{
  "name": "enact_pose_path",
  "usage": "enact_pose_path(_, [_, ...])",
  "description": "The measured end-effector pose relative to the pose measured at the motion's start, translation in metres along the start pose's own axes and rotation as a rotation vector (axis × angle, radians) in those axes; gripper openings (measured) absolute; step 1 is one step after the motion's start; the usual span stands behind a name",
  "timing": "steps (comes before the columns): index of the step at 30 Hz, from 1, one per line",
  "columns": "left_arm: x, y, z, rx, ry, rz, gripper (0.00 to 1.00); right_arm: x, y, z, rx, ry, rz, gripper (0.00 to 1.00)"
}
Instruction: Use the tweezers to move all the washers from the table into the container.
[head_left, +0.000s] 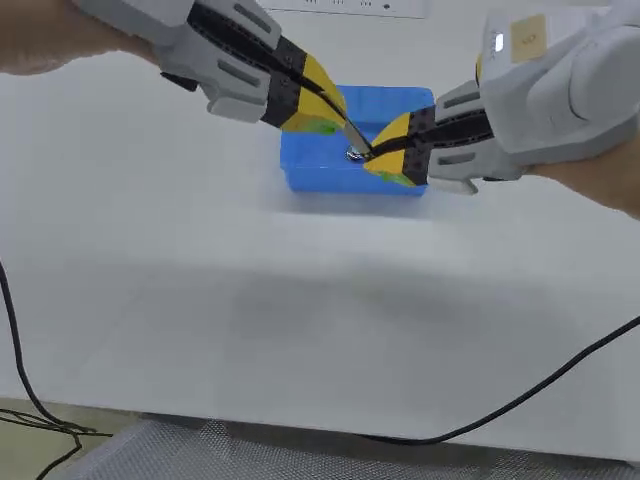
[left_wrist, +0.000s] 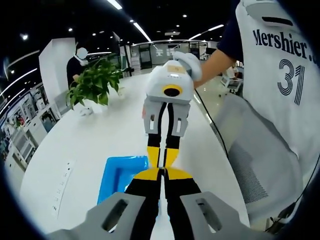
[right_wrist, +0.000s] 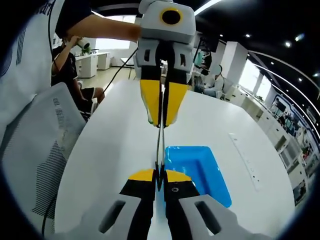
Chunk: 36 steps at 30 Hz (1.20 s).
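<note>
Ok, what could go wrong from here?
The washer sits at the tweezers tips near the blue container's front wall; dropped here it might bounce onto the table. The left gripper and right gripper both clamp the tweezers in their tongs; an uneven release could flick the washer away.

Blue container (head_left: 330, 178) on white table (head_left: 300, 310)

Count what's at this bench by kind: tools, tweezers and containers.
tools: 2 (left tool, right tool)
tweezers: 1
blue container: 1
total: 4
</note>
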<state>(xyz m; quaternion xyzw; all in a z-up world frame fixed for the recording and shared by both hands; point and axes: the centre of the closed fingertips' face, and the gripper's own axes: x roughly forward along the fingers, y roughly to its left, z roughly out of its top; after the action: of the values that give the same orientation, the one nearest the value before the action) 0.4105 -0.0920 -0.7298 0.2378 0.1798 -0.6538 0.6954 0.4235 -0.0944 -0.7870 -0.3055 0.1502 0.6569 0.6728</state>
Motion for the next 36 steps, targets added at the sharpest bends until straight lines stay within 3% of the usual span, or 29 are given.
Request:
enact_pose_path(5, [0.008, -0.019, -0.009, -0.012, 0.024, -0.016, 0.06, 0.003, 0.023, -0.007, -0.010, 0.051, 0.058, 0.06])
enact_pose_path(14, [0.026, -0.031, -0.037, -0.027, 0.087, -0.029, 0.06, 0.013, 0.043, -0.028, -0.009, 0.167, 0.126, 0.06])
enact_pose_path(18, [0.035, -0.031, -0.052, -0.068, 0.107, -0.025, 0.06, 0.019, 0.045, -0.039, 0.001, 0.211, 0.139, 0.06])
enact_pose_path(23, [0.047, -0.031, -0.069, -0.076, 0.141, -0.036, 0.06, 0.028, 0.048, -0.056, 0.000, 0.273, 0.163, 0.06])
enact_pose_path(26, [0.055, -0.028, -0.082, -0.079, 0.166, -0.016, 0.06, 0.033, 0.044, -0.068, 0.002, 0.316, 0.162, 0.06])
enact_pose_path(33, [0.068, -0.024, -0.107, -0.083, 0.204, -0.008, 0.06, 0.043, 0.043, -0.085, 0.038, 0.366, 0.169, 0.07])
enact_pose_path(34, [0.068, -0.023, -0.114, -0.078, 0.231, -0.008, 0.06, 0.044, 0.042, -0.086, 0.038, 0.365, 0.170, 0.07])
enact_pose_path(36, [0.071, -0.021, -0.118, -0.071, 0.231, -0.003, 0.06, 0.045, 0.039, -0.088, 0.056, 0.370, 0.164, 0.07])
